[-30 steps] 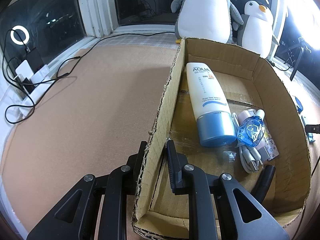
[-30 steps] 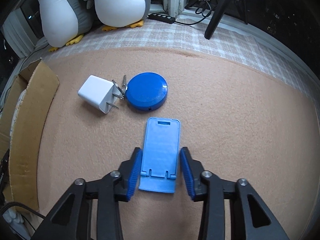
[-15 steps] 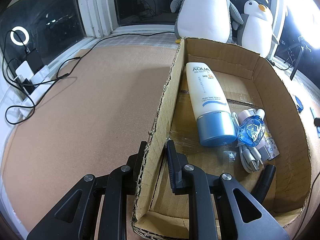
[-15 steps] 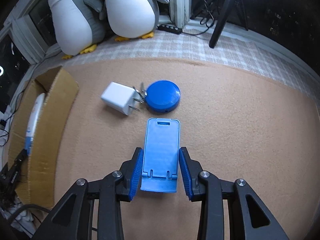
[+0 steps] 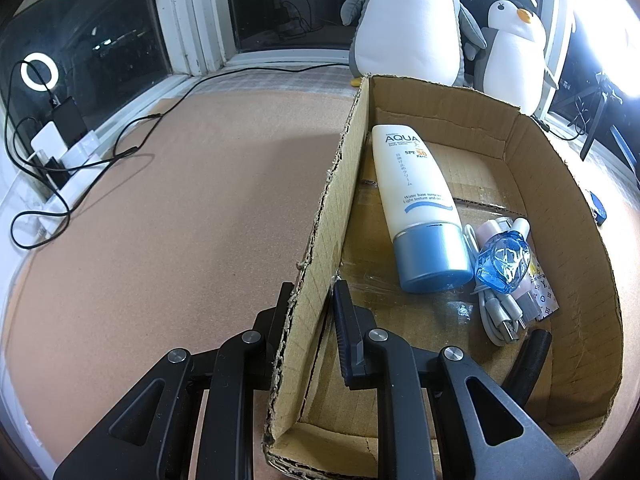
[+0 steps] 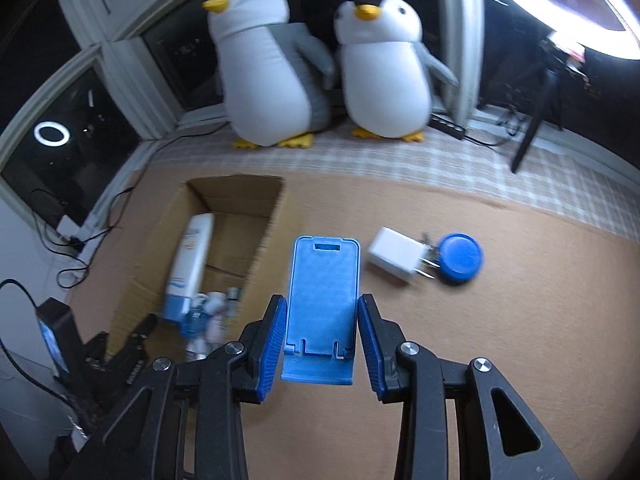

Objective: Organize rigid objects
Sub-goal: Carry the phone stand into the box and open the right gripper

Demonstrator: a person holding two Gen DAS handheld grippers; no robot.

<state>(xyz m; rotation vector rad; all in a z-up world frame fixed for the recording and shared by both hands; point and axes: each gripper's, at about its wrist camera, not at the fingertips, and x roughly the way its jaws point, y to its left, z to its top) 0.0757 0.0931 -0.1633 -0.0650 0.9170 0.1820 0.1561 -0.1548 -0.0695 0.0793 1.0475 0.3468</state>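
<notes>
The right gripper (image 6: 322, 330) grips the blue stand (image 6: 322, 300), carrying it boxward. The left gripper (image 5: 310, 316) clamps the box (image 5: 320, 236) wall. Next: release inside, clear of the tube (image 5: 420, 204).

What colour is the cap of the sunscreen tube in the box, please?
Metallic blue cap; left wrist view.

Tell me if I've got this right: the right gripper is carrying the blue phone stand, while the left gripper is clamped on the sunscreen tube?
Not quite. The left gripper is clamped on the cardboard box wall, as the left wrist view shows; the sunscreen tube lies inside the box. The right gripper does carry the blue phone stand.
</notes>
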